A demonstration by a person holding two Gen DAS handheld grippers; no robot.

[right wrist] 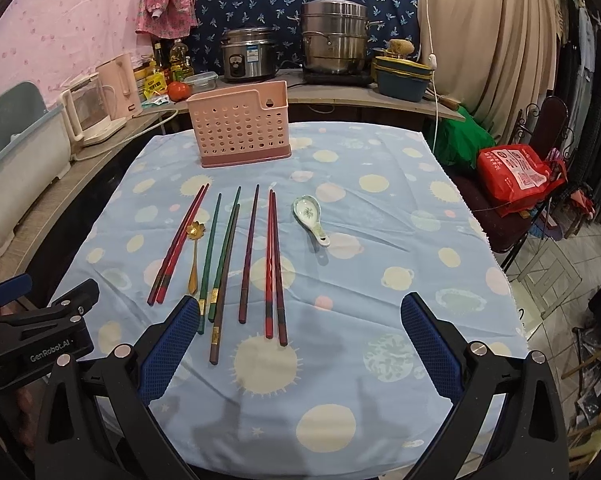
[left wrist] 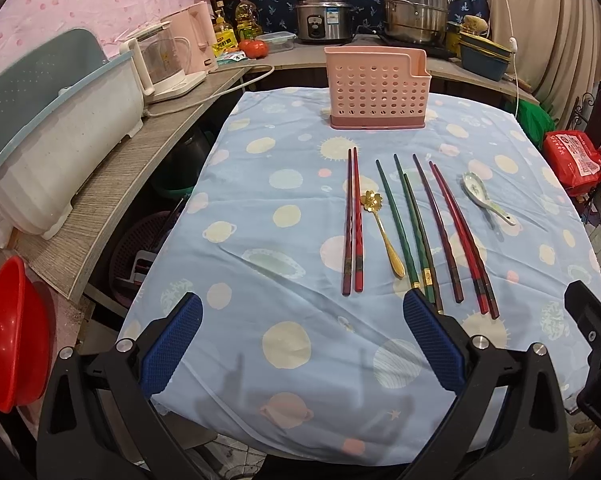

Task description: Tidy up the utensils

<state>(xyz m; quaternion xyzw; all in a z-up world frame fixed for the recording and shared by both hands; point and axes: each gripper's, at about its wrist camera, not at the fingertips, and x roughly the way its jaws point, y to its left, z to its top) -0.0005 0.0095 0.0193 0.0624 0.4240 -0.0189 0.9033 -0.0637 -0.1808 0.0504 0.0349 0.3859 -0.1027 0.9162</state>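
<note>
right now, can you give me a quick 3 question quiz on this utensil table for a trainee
1. True or false: the pink holder already has chopsticks standing in it.
2. Multiple choice: the gold spoon lies between A) the leftmost red chopstick pair and a green chopstick, B) the white ceramic spoon and the table's right edge, C) the holder and the rice cooker.
3. Fill in: the left gripper and the right gripper are both ____ and hold nothing.

Key: 1 false, nothing shows above its rim; 2 A; 3 open.
</note>
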